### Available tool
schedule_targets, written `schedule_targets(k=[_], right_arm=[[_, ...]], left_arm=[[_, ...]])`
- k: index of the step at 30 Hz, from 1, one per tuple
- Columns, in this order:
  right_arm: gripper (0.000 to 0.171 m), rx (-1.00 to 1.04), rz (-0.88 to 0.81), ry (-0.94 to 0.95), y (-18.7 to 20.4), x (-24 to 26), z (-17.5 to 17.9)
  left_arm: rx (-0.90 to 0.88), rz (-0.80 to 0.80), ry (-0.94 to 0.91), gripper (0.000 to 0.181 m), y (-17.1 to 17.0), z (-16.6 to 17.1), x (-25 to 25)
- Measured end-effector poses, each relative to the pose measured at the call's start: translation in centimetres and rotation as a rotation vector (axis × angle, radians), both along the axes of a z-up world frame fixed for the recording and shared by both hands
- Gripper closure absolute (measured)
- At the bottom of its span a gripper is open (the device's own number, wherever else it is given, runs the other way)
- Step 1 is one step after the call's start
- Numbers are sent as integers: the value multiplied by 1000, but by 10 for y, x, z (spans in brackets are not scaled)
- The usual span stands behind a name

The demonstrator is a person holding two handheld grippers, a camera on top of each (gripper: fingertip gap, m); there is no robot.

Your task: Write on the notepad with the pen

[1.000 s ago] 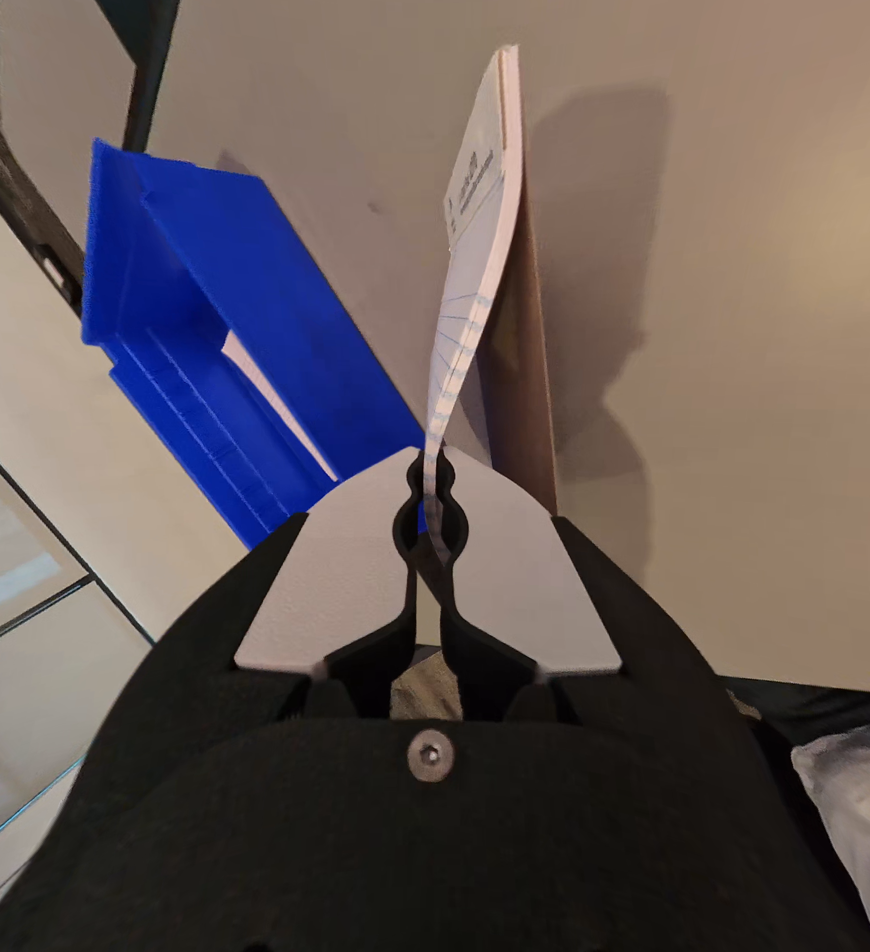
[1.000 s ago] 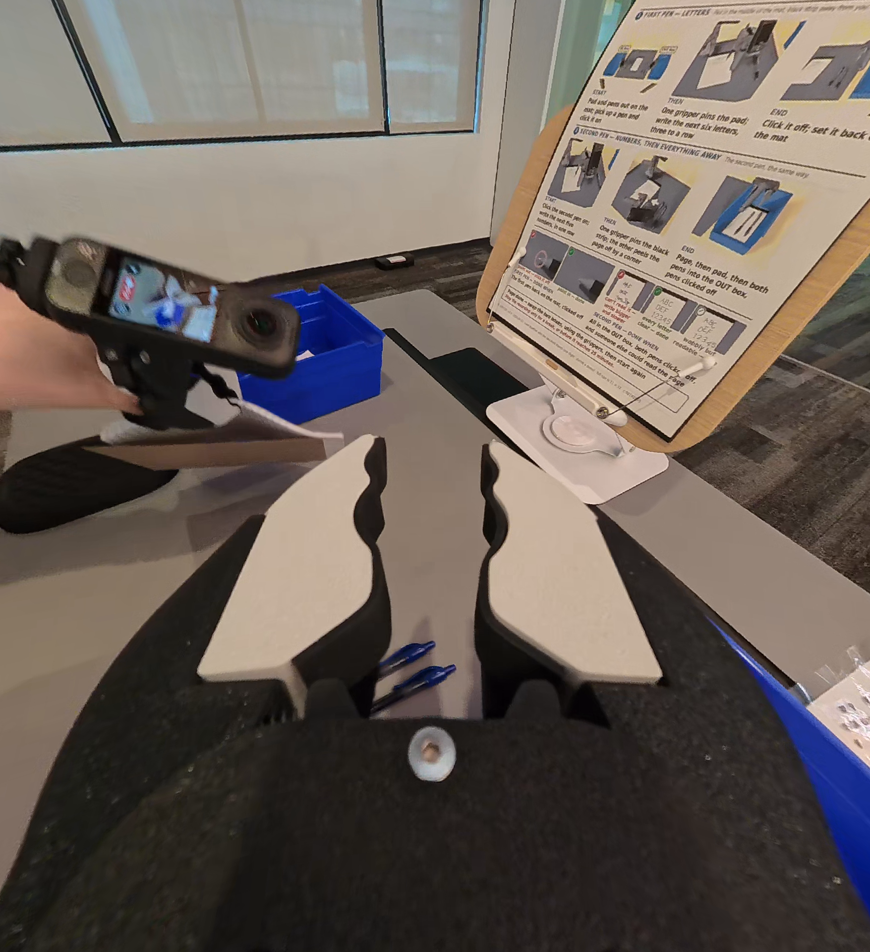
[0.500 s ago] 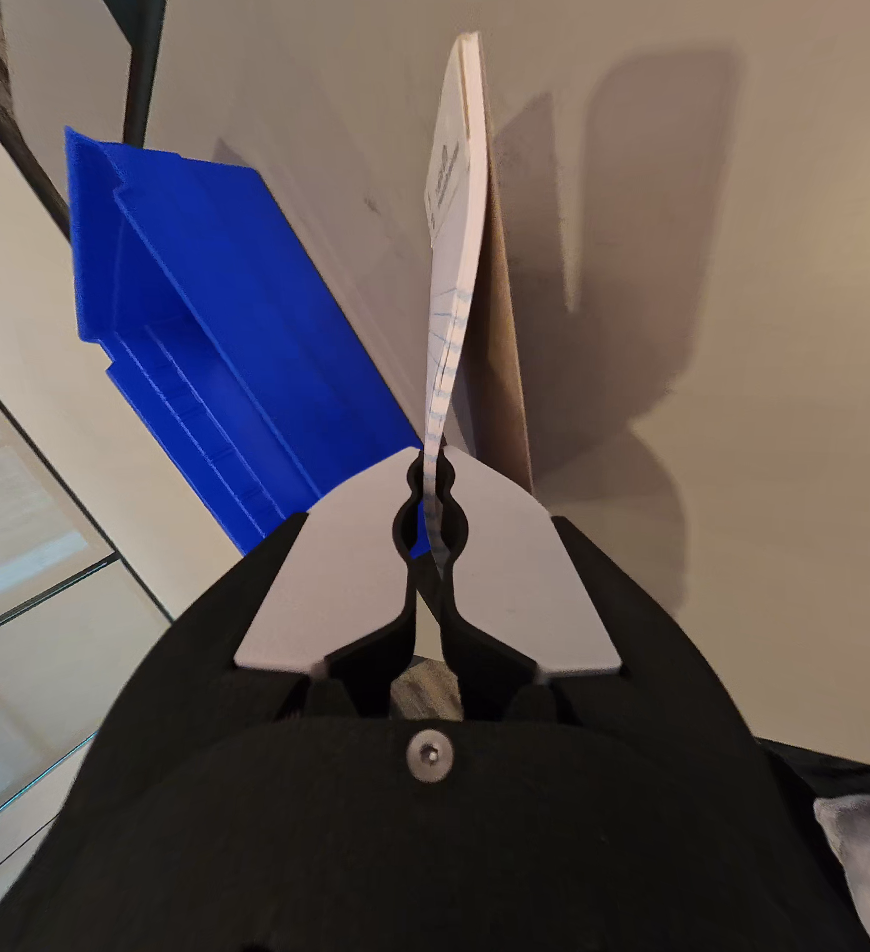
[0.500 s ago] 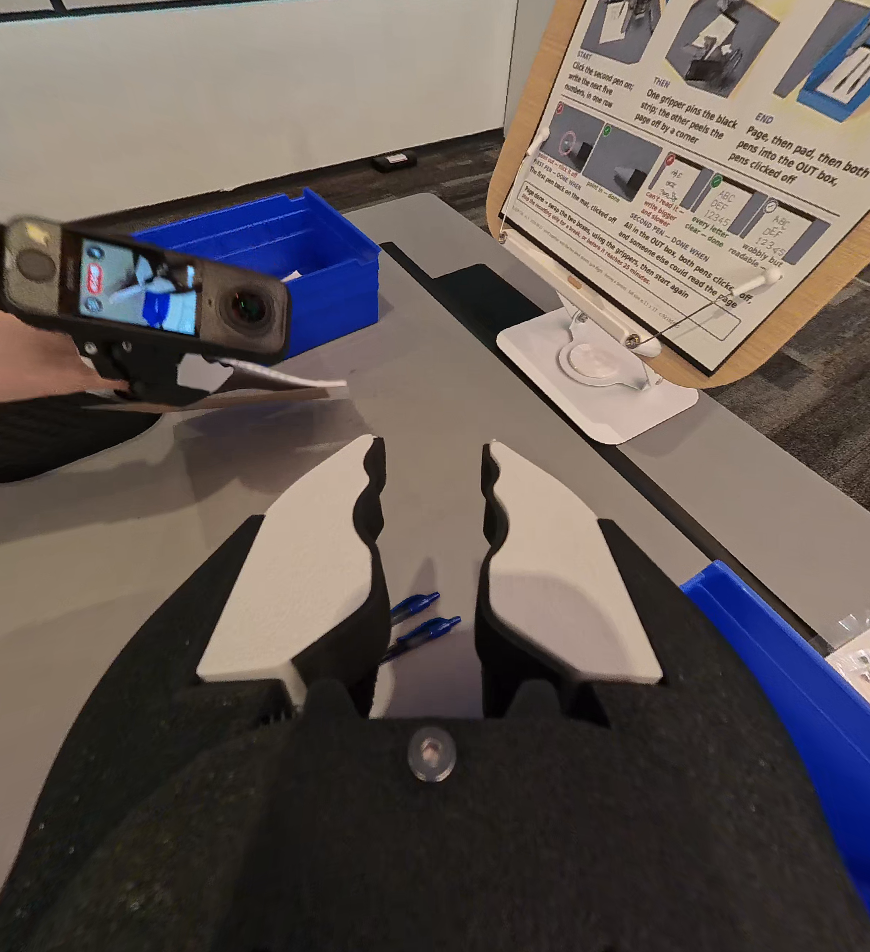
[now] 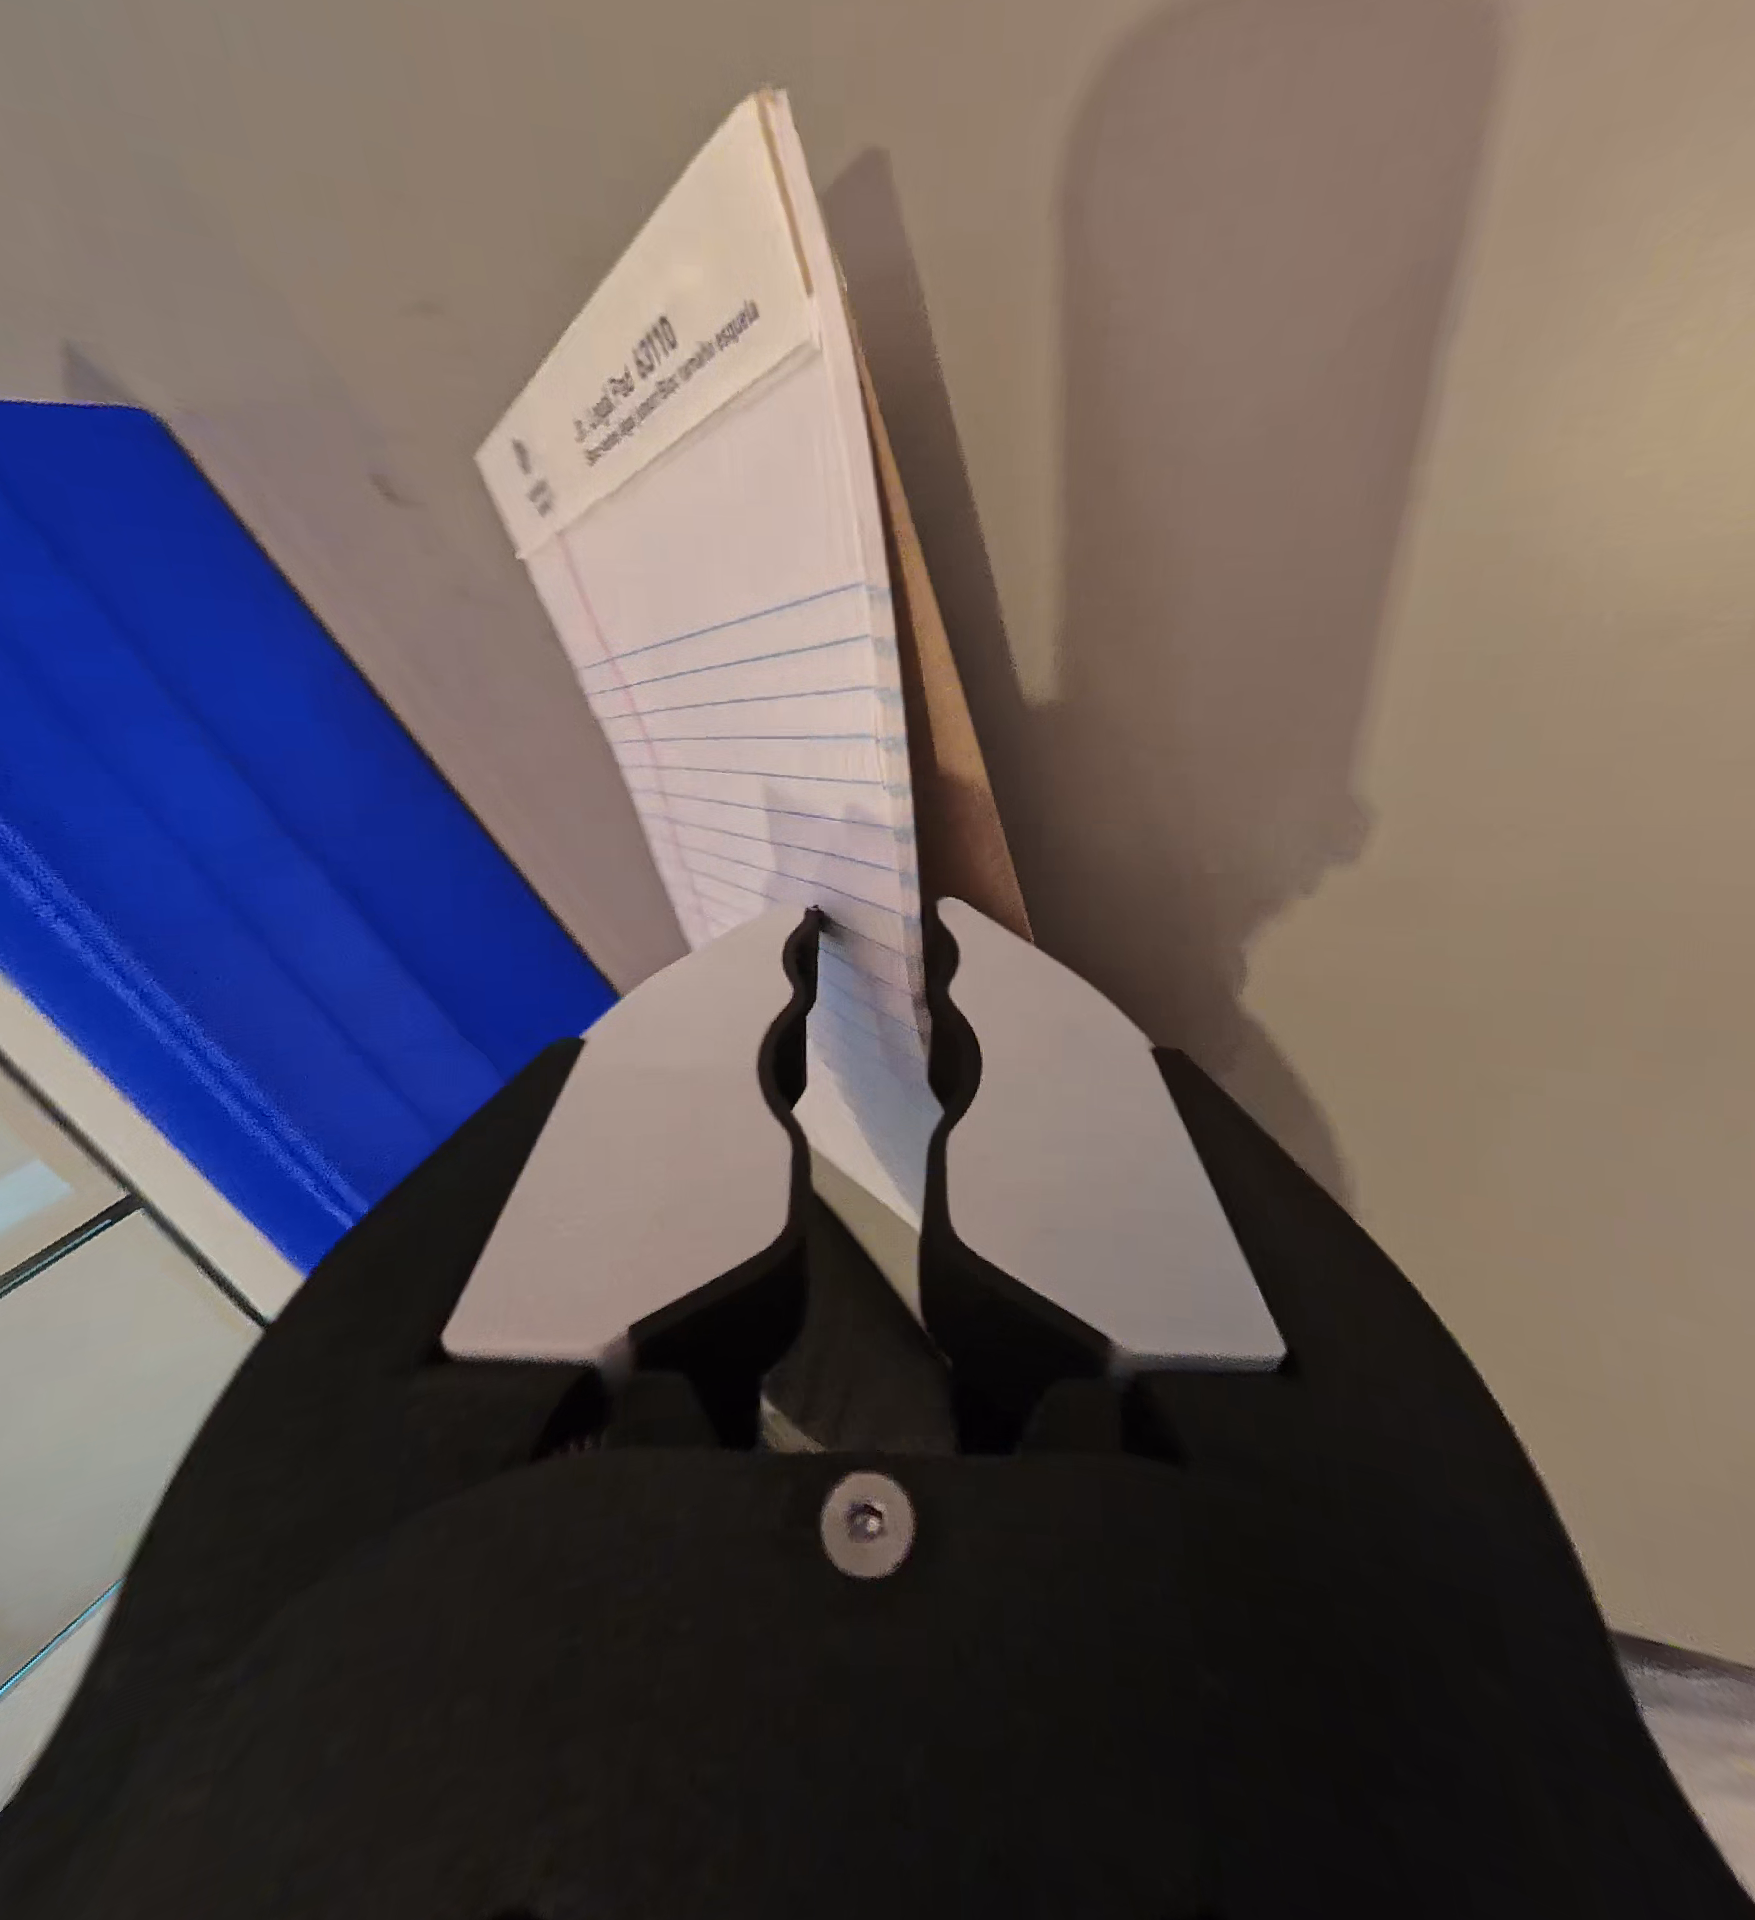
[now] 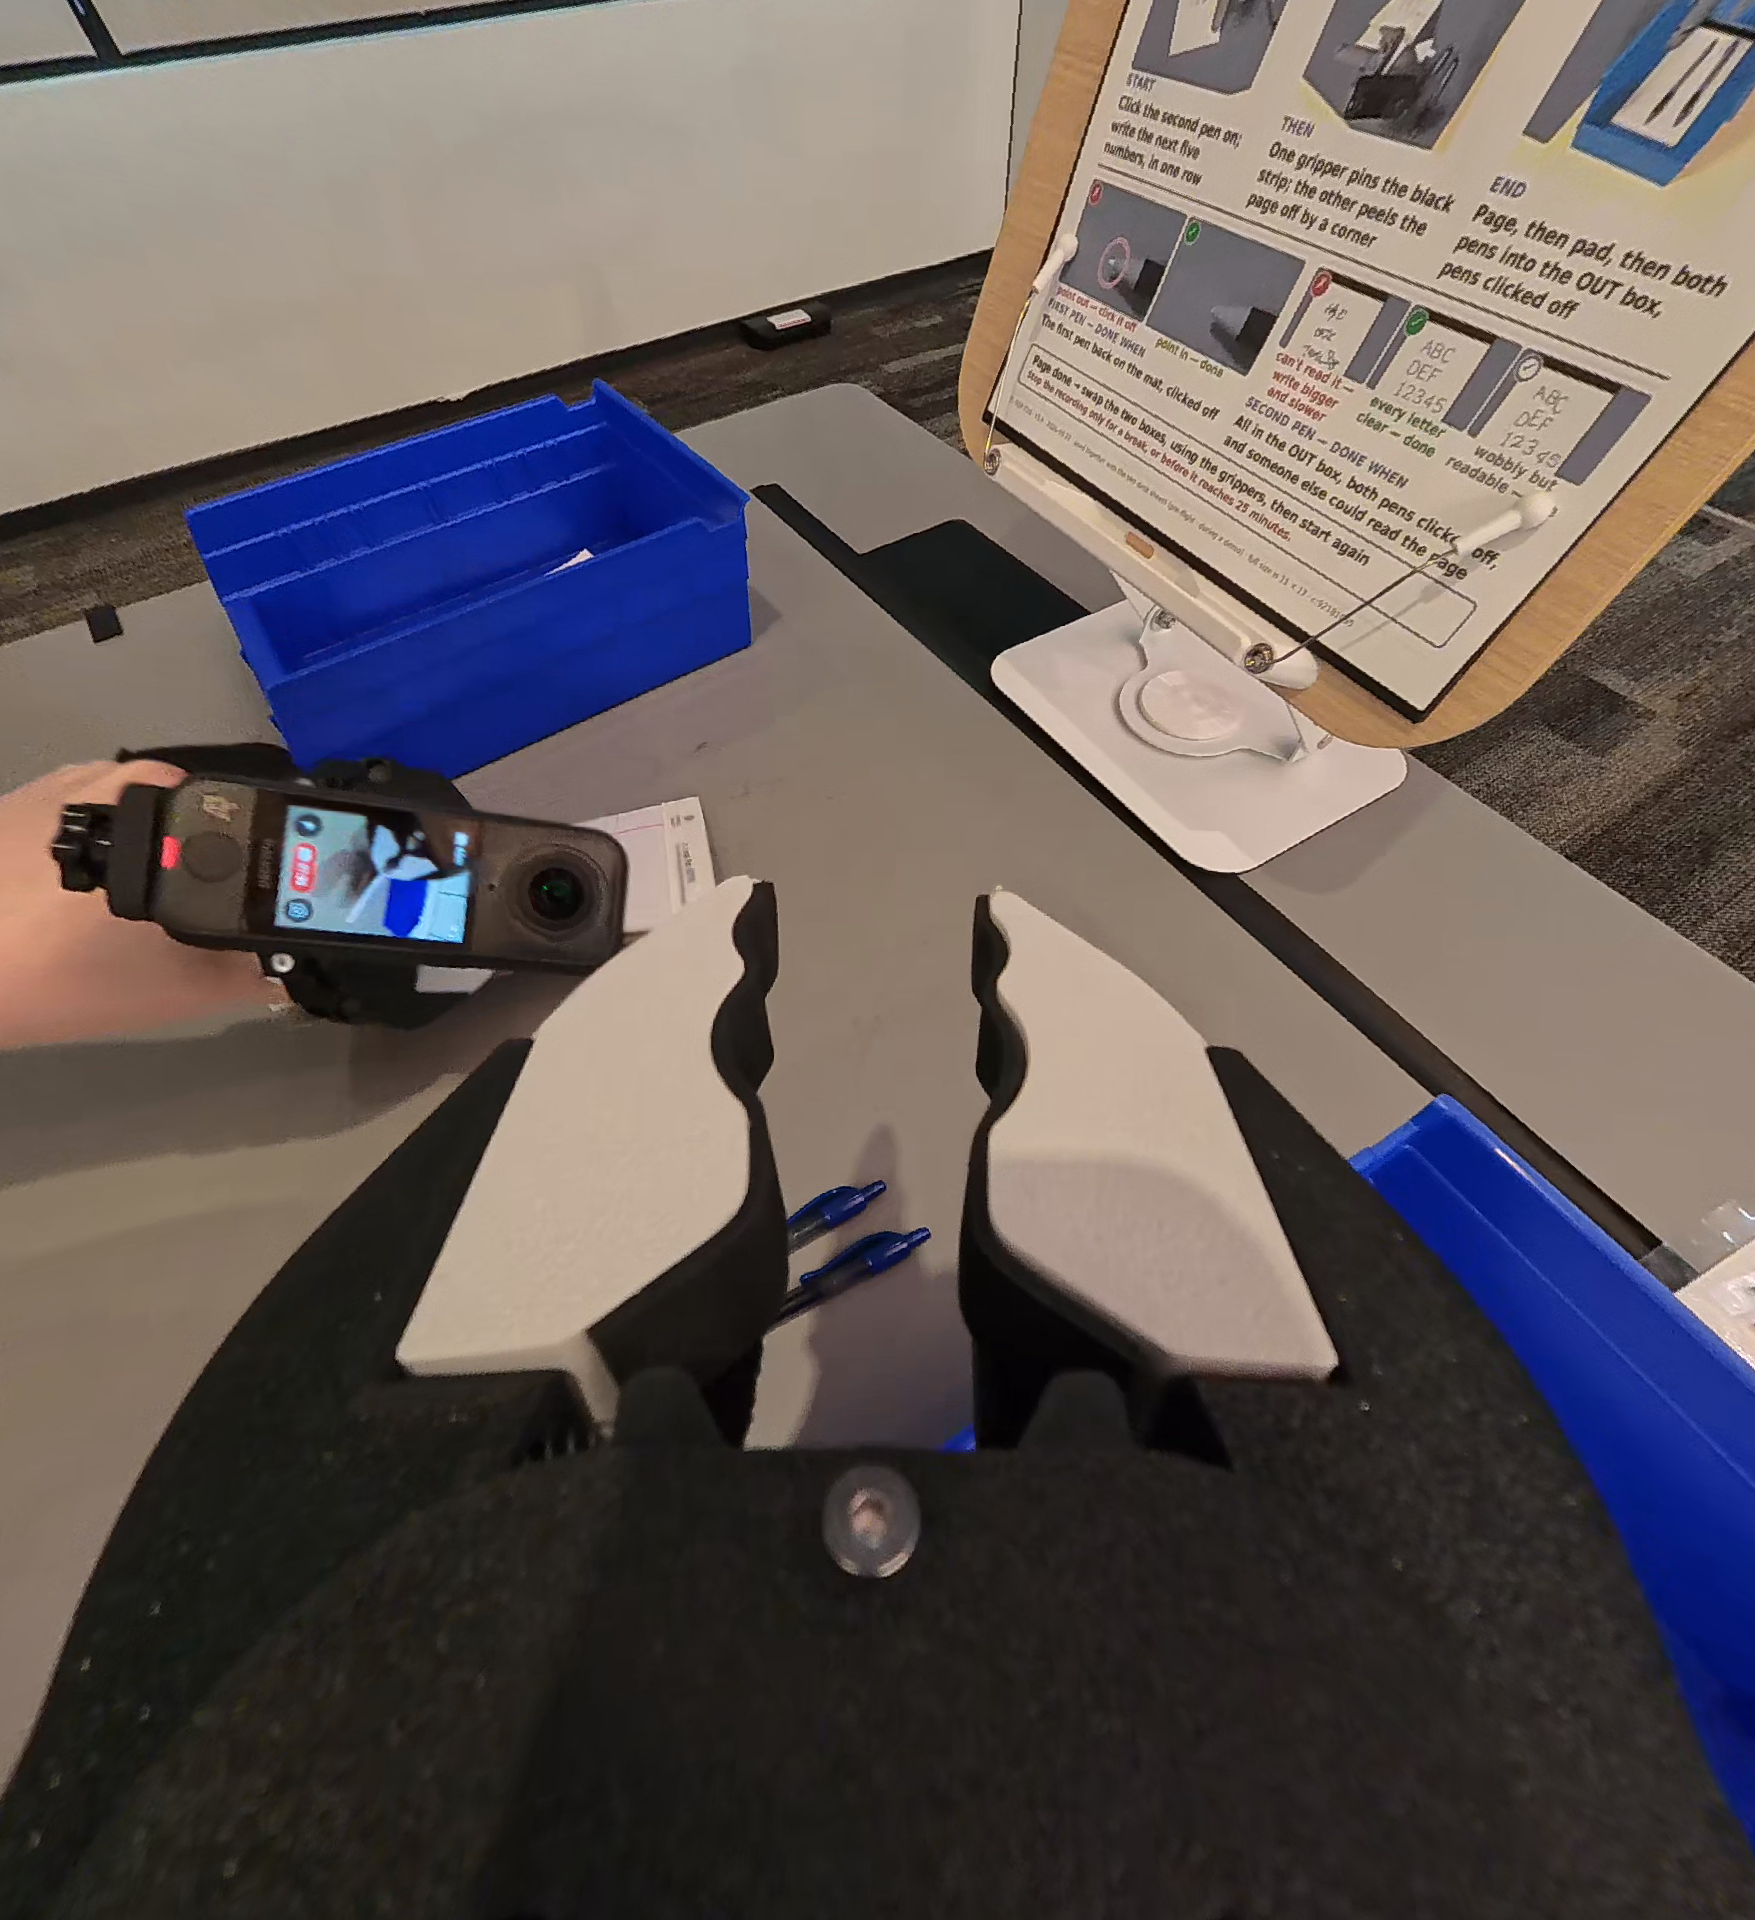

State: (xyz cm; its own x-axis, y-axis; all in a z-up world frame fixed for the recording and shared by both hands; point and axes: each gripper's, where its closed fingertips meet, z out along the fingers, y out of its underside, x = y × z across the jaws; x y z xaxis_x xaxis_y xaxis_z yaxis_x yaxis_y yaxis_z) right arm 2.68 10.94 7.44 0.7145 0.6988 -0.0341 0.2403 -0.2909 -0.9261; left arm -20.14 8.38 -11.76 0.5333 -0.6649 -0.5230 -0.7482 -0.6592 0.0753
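The white lined notepad point(image 5: 748, 623) with a brown cardboard back sits between the parted jaws of my left gripper point(image 5: 875, 914), low over the grey table. In the right wrist view the pad point(image 6: 670, 857) lies flat on the table, just beyond the left gripper's camera point(image 6: 364, 883), which a hand holds. My right gripper point(image 6: 873, 904) is open and empty. It hovers over two blue pens point(image 6: 842, 1210) that lie side by side on the table between its fingers.
A blue bin point(image 6: 478, 582) stands at the far left of the table point(image 6: 904, 748), close behind the pad; it also shows in the left wrist view point(image 5: 177, 779). A second blue bin point(image 6: 1579, 1351) sits at the right edge. An instruction board on a white stand point(image 6: 1205, 727) is at the back right.
My left gripper has come down to the table with the notepad and its jaws have parted; the pad now lies flat. My right gripper has tilted down slightly and stays open.
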Motion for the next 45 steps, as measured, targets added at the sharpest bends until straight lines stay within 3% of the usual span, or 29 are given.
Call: schedule_targets(k=[8,11,13,16,21,24,35,38,45], right_arm=[[135,-4,22,29,-5,-1,3],[135,-13,27,36,-5,1,2],[135,-13,24,48,-5,4,3],[135,-15,21,72,-5,8,5],[135,-16,12,95,-5,14,6],[135,-15,5,96,-4,16,6],[135,-37,3,81,-1,16,-1],[135,-44,6,76,0,15,-2],[135,-47,9,68,0,13,-3]], left_arm=[[-175,60,-252,157,-15,-33,39],[-172,61,-489,156,-9,-11,64],[-114,85,-705,145,4,19,73],[-29,208,-907,143,22,46,50],[-78,410,-915,109,27,9,-3],[-122,477,-945,100,27,-10,-12],[-86,487,-722,97,42,-30,-52],[-120,485,-735,109,38,-35,-52],[-172,504,-856,109,24,-30,-35]])
